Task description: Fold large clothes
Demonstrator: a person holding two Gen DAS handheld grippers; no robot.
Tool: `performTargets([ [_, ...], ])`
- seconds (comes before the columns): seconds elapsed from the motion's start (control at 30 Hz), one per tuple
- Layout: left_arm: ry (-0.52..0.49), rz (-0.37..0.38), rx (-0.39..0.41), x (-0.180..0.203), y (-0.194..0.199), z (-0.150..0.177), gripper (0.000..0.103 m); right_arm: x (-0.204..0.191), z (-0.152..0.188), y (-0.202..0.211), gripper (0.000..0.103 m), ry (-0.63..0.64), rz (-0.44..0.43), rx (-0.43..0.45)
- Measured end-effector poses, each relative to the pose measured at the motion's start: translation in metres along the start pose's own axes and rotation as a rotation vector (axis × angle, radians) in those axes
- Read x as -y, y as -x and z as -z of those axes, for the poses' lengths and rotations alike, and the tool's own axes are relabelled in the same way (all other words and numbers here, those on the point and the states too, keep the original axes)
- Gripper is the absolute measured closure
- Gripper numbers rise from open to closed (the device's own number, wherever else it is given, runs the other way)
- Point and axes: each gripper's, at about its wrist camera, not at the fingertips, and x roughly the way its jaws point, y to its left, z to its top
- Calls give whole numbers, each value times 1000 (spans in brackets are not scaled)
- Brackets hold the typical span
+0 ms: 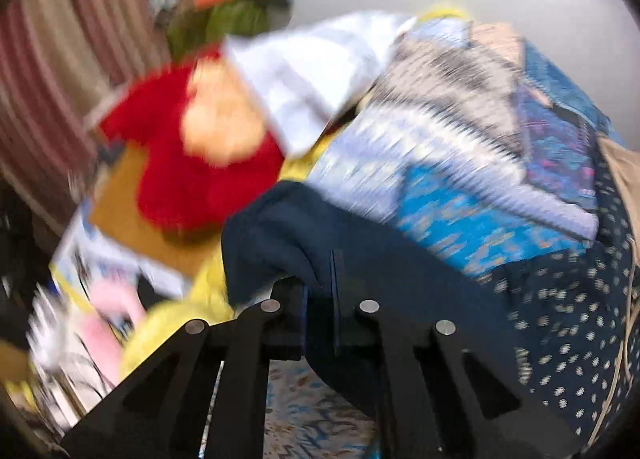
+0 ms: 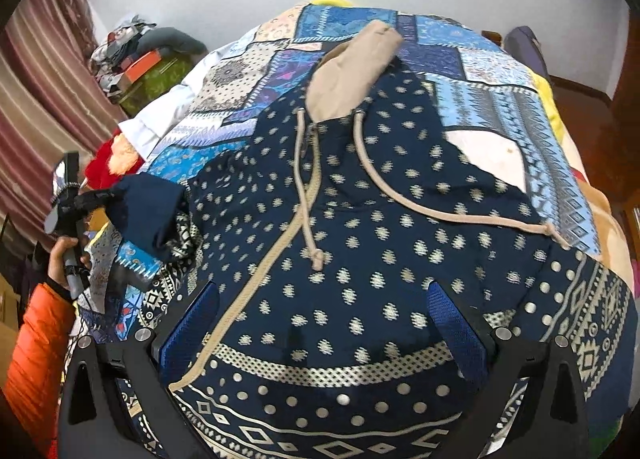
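A navy hoodie (image 2: pixel 360 227) with a pale dotted print lies face up on a bed covered by a blue patchwork quilt (image 2: pixel 500 99). Its beige-lined hood (image 2: pixel 352 71) points toward the far wall, and two beige drawstrings (image 2: pixel 308 211) trail down over the chest beside the zipper.

The right gripper (image 2: pixel 320 335) hangs just above the lower front of the hoodie, aimed along the body of the garment toward the hood. Its two blue-padded fingers (image 2: pixel 456 331) stand wide apart, one on each side of the zipper line, with nothing between them.

The left gripper (image 1: pixel 320 315) is clamped on the plain navy cuff (image 1: pixel 288 235) of the hoodie's sleeve; dark fabric is bunched between the closed fingers and spills forward over their tips. The left wrist view is strongly blurred, so finer detail of the grip cannot be made out. From the right wrist view, the left gripper (image 2: pixel 94 197) sits out past the left edge of the bed, raised above the mattress, with the sleeve end hanging from it in a loose fold. The person's left hand (image 2: pixel 64 259) wraps the handle below, the forearm in an orange puffer sleeve (image 2: pixel 36 347) rising from the lower left.

Beside the bed lie a red plush toy (image 1: pixel 200 163) and a striped curtain (image 2: pixel 36 99).
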Motion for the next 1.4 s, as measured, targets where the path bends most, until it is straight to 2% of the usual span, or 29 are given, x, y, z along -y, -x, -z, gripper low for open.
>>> performTargets([
  [0.13,-150,47,177,54,73,-23,95,10,3,13,0,-22,5,27],
  [0.27,-247,194,317,122,155,-38,95,20,6,33,0,-55,-8,67],
  [0.37,-321,316,361,175,199,-37,95,30,10,54,0,-70,-12,107],
  [0.43,-376,362,373,209,215,-29,95,37,13,68,0,-77,-5,132],
  [0.5,-445,398,365,244,220,-13,95,47,17,80,0,-85,4,149],
  [0.6,-543,470,289,288,211,18,95,63,24,96,0,-96,23,162],
  [0.67,-604,541,189,316,196,49,95,75,31,104,0,-106,45,165],
  [0.8,-701,594,25,349,168,105,95,96,42,111,0,-134,72,147],
  [0.87,-746,608,-49,356,157,133,95,103,46,110,0,-145,80,133],
  [0.93,-778,596,-102,361,153,156,88,107,49,106,0,-152,85,115],
  [0.97,-792,589,-130,360,150,162,78,108,49,103,0,-154,83,104],
  [1.0,-794,588,-145,358,151,164,63,107,49,99,0,-155,80,97],
  [1.03,-790,594,-148,354,152,165,55,106,48,95,0,-154,73,87],
  [1.07,-779,607,-140,347,156,164,42,104,47,91,0,-153,68,81],
  [1.2,-710,615,-71,308,172,142,24,88,36,70,0,-123,32,64],
  [1.3,-620,602,-44,263,173,116,17,74,24,50,0,-98,21,43],
  [1.4,-568,528,-24,227,154,99,14,58,11,28,0,-62,21,11],
])
